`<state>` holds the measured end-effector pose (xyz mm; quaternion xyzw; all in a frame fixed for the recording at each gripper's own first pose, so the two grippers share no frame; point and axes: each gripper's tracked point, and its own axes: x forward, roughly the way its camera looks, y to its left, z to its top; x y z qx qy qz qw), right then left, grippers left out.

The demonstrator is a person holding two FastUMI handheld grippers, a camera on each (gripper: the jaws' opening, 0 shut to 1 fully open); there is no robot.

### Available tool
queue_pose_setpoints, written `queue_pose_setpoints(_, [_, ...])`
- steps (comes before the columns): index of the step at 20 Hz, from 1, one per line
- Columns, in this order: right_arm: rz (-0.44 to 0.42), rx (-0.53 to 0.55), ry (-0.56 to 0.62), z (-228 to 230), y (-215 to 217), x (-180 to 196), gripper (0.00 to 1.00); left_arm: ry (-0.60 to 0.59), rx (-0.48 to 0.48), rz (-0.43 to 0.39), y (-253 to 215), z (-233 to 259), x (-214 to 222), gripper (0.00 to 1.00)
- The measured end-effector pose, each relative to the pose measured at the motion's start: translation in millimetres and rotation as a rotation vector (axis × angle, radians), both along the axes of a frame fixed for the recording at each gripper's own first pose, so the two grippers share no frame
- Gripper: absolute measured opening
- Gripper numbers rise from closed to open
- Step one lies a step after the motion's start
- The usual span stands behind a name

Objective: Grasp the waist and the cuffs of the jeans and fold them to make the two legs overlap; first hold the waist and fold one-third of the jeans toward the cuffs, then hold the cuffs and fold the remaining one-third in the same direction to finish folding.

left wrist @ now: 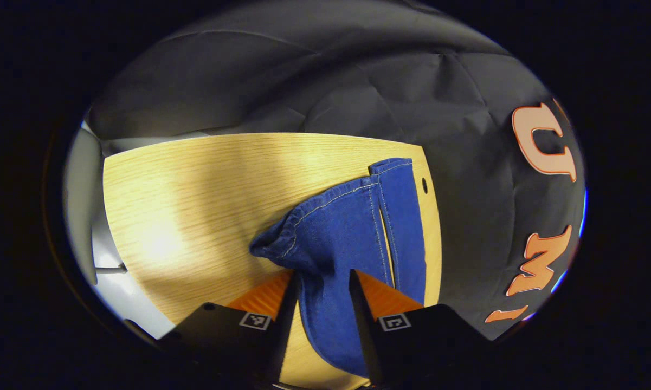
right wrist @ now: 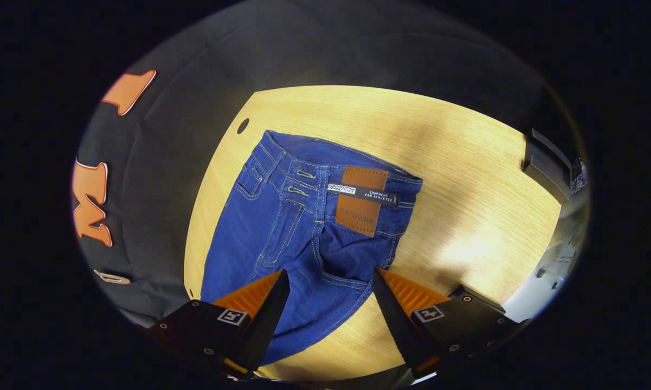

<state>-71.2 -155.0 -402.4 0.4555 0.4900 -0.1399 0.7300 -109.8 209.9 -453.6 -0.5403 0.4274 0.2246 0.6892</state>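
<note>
Blue jeans lie on the wooden table [left wrist: 195, 184]. In the left gripper view two legs [left wrist: 358, 227] stretch away toward the far table edge, one cuff [left wrist: 393, 165] flat there. The other leg's hem [left wrist: 282, 238] is bunched and raised. My left gripper [left wrist: 324, 276] has its fingers closed in on this leg's denim, which runs between them. In the right gripper view the waist [right wrist: 336, 162] with a brown patch [right wrist: 360, 200] lies flat. My right gripper [right wrist: 330, 279] hovers open over the seat of the jeans, fingers wide apart and nothing pinched.
A small round hole [left wrist: 424, 186] sits in the table near the far cuff, also seen as the hole [right wrist: 243, 125] beside the waist. A dark box [right wrist: 547, 160] stands at the table's right end. Bare wood [right wrist: 466, 179] spreads right of the jeans.
</note>
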Motion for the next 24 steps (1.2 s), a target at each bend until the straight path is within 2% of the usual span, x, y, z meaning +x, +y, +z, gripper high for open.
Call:
queue_pose_setpoints(1, [0.008, -0.004, 0.016, 1, -1, -5, 0.95, 0.019, 0.007, -0.012, 1, -2, 0, 0.49])
queue_pose_setpoints(2, [0.018, -0.015, 0.014, 0, -2, -8, 0.96, 0.027, 0.017, -0.018, 3, -3, 0, 0.27])
queue_pose_setpoints(3, [0.026, -0.008, 0.023, -1, -1, -14, 0.97, 0.029, 0.025, -0.023, 2, -6, 2, 0.20])
queue_pose_setpoints(4, [0.017, 0.012, 0.035, -5, 2, -19, 0.97, 0.030, 0.027, -0.019, 2, -8, 5, 0.08])
queue_pose_setpoints(5, [-0.007, 0.036, 0.037, -7, 3, -22, 0.97, 0.031, 0.041, -0.039, 2, -5, 3, 0.05])
queue_pose_setpoints(6, [-0.044, 0.053, 0.024, -7, 0, -20, 0.89, 0.034, 0.050, -0.032, -1, -18, 10, 0.05])
queue_pose_setpoints(7, [-0.082, 0.073, 0.000, -7, 0, -13, 0.96, 0.040, 0.067, -0.057, 1, -4, 1, 0.01])
queue_pose_setpoints(10, [-0.131, 0.105, -0.024, -8, -2, -5, 0.94, 0.051, 0.083, -0.083, 2, 0, 1, 0.01])
queue_pose_setpoints(11, [-0.142, 0.112, -0.028, -9, -3, -2, 0.91, 0.048, 0.085, -0.084, 2, 2, 0, 0.01])
queue_pose_setpoints(12, [-0.149, 0.112, -0.027, -12, -2, 1, 0.84, 0.050, 0.085, -0.085, 3, 4, 0, 0.01])
queue_pose_setpoints(13, [-0.155, 0.109, -0.027, -15, -2, 5, 0.82, 0.049, 0.095, -0.089, 3, 6, -1, 0.01])
queue_pose_setpoints(14, [-0.164, 0.097, -0.026, -21, -2, 7, 0.72, 0.046, 0.092, -0.090, 3, 9, -1, 0.01])
queue_pose_setpoints(17, [-0.224, 0.102, -0.015, -26, -1, 14, 0.28, 0.038, 0.113, -0.096, 5, 19, 3, 0.01])
queue_pose_setpoints(18, [-0.218, 0.087, -0.001, -30, -3, 15, 0.23, 0.029, 0.114, -0.105, 4, 23, 6, 0.01])
queue_pose_setpoints(19, [-0.263, 0.081, 0.035, -53, 8, 21, 0.23, 0.024, 0.126, -0.109, 5, 29, 10, 0.01])
queue_pose_setpoints(20, [-0.280, 0.104, 0.025, -33, 3, 19, 0.09, 0.010, 0.126, -0.124, 4, 35, 14, 0.01])
queue_pose_setpoints(23, [-0.275, 0.109, -0.008, -12, -1, 18, 0.10, -0.023, 0.141, -0.147, 3, 57, 27, 0.01])
queue_pose_setpoints(24, [-0.270, 0.115, -0.031, 2, -3, 26, 0.04, -0.039, 0.131, -0.153, 2, 65, 35, 0.01])
